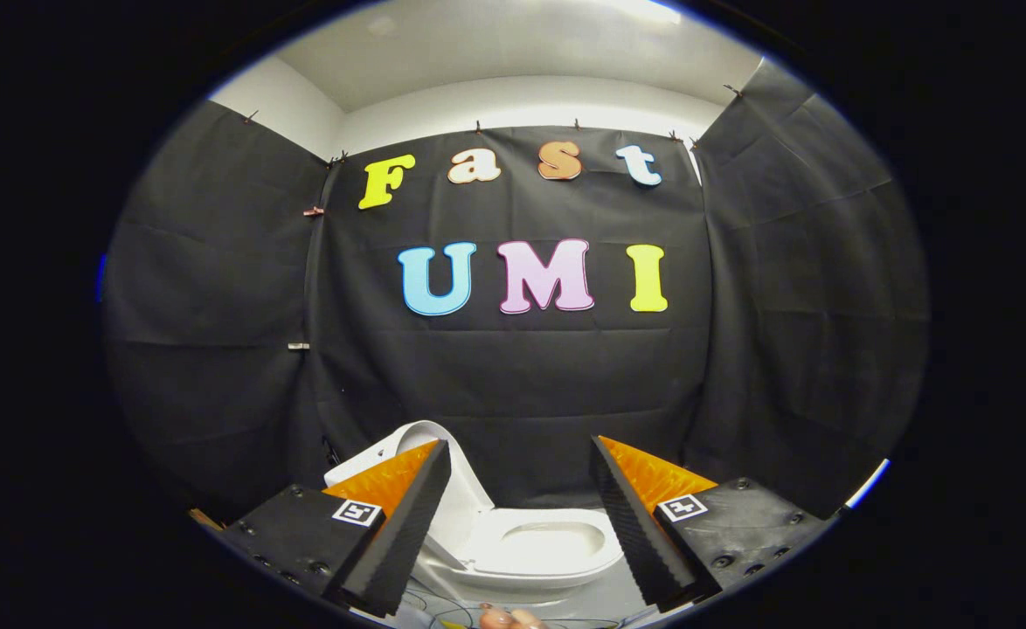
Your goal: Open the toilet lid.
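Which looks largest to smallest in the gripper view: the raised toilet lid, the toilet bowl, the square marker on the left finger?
1. Toilet bowl, between the open gripper fingers.
2. Toilet lid, raised, partly hidden by the left finger.
3. Square marker, smallest despite being nearest.

Toilet stands before the booth's back wall, lid raised.
The toilet lid (pixel 426 454) leans up behind the left finger, the seat (pixel 548 549) lies between and beyond the spread-apart fingers of the gripper (pixel 522 463), which hold nothing.
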The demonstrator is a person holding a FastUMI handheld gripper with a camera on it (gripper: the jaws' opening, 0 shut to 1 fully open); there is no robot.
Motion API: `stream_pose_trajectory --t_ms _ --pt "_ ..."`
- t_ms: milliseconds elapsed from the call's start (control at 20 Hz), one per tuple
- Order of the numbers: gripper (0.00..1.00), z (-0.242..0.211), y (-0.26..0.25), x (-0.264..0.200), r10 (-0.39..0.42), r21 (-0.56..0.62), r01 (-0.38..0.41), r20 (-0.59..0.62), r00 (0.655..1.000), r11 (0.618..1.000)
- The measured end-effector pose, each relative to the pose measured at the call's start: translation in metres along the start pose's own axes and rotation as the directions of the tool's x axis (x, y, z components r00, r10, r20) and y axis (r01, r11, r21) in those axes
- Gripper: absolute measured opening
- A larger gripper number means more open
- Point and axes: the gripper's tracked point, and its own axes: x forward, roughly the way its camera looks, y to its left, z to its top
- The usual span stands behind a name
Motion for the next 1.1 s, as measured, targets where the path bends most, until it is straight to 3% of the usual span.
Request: stream_pose_trajectory --t_ms 1100 --pt "0.99 -0.0015 0.0049 0.0020 0.009 -0.007 -0.009 0.001 1.000 1.000"
